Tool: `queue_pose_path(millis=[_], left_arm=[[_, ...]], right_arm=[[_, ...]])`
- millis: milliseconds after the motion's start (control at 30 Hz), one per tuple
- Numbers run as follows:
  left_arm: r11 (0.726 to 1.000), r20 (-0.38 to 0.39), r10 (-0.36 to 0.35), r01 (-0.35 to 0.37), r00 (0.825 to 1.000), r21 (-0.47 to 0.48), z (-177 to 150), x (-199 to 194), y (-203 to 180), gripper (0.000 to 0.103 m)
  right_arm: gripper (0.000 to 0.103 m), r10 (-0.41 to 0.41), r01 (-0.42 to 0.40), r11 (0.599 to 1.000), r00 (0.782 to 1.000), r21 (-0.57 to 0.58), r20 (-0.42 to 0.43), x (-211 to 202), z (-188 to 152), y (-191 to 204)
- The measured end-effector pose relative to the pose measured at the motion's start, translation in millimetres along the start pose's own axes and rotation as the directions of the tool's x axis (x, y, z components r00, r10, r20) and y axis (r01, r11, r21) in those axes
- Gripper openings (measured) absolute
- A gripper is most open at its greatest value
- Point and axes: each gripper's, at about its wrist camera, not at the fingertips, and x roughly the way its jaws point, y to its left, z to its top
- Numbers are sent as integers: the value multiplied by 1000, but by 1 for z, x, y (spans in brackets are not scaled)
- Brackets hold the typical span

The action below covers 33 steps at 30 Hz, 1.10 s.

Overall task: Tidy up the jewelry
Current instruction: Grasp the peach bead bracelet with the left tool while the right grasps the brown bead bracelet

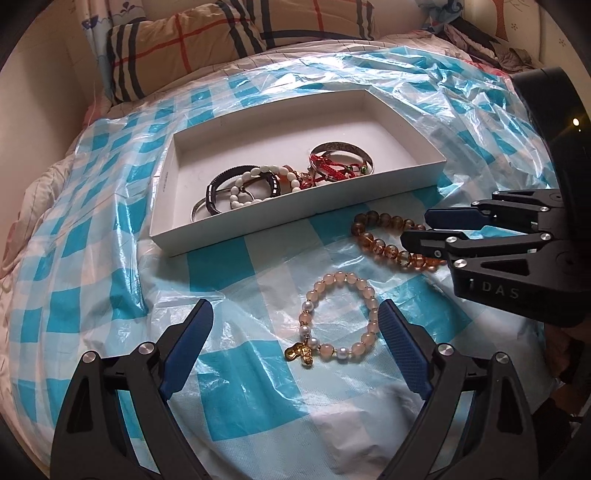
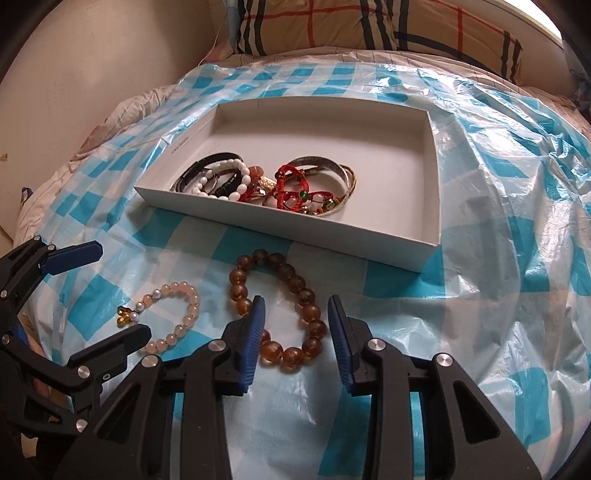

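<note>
A pink bead bracelet (image 1: 364, 295) with pearls and a gold charm lies on the blue-checked plastic sheet, between the fingers of my open left gripper (image 1: 297, 312); it also shows in the right wrist view (image 2: 188, 295). An amber bead bracelet (image 2: 308, 312) lies to its right, its right side between the fingers of my open right gripper (image 2: 296, 308). In the left wrist view the amber bracelet (image 1: 376, 221) is partly hidden by the right gripper (image 1: 415, 225). Behind both, a white box (image 1: 399, 182) holds several bracelets and bangles (image 2: 288, 182). The left gripper (image 2: 110, 288) shows at the left of the right wrist view.
The blue-checked plastic sheet (image 2: 498, 258) covers a bed. A plaid pillow (image 2: 369, 26) lies at the back, a wall (image 2: 92, 74) to the left. Dark clothes (image 1: 480, 40) lie at the far right.
</note>
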Motion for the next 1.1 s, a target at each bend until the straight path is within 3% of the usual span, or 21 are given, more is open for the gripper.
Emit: queue_pose_path(millis=[100, 133, 200, 233, 367, 633, 733, 833, 933, 1100], left_arm=[[1000, -16, -6, 6, 1000, 19, -1, 6, -3, 87], [1000, -20, -5, 5, 1000, 26, -2, 8, -4, 86], [999, -38, -10, 11, 999, 31, -3, 14, -4, 73], [1000, -55, -15, 17, 998, 25, -4, 18, -2, 61], [999, -64, -36, 35, 997, -11, -7, 19, 10, 42], [999, -62, -31, 32, 998, 9, -9, 21, 4, 42], [997, -68, -70, 69, 995, -20, -7, 20, 8, 13], [989, -59, -120, 115, 991, -93, -7, 13, 20, 12], [981, -31, -142, 136, 989, -140, -9, 1, 28, 12], [968, 15, -175, 175, 984, -179, -8, -22, 34, 12]], right_arm=[[35, -10, 10, 1000, 1000, -1, -14, 5, 0, 0], [28, -17, 17, 1000, 1000, -6, -19, 6, 0, 0], [18, -10, 10, 1000, 999, -21, -30, 5, -3, 2], [13, -4, 3, 1000, 999, -30, -35, 3, -4, 3], [13, -5, 5, 999, 1000, -33, -23, -8, -7, 1], [15, -43, 41, 998, 998, -51, -45, 8, -3, -2], [12, 7, -9, 999, 999, -35, -41, 3, -7, -1], [12, 107, -107, 993, 994, 45, -13, -10, -12, -6], [12, 223, -228, 966, 973, 123, 56, -29, -17, -11], [12, 301, -323, 930, 943, 173, 139, -59, -23, -11]])
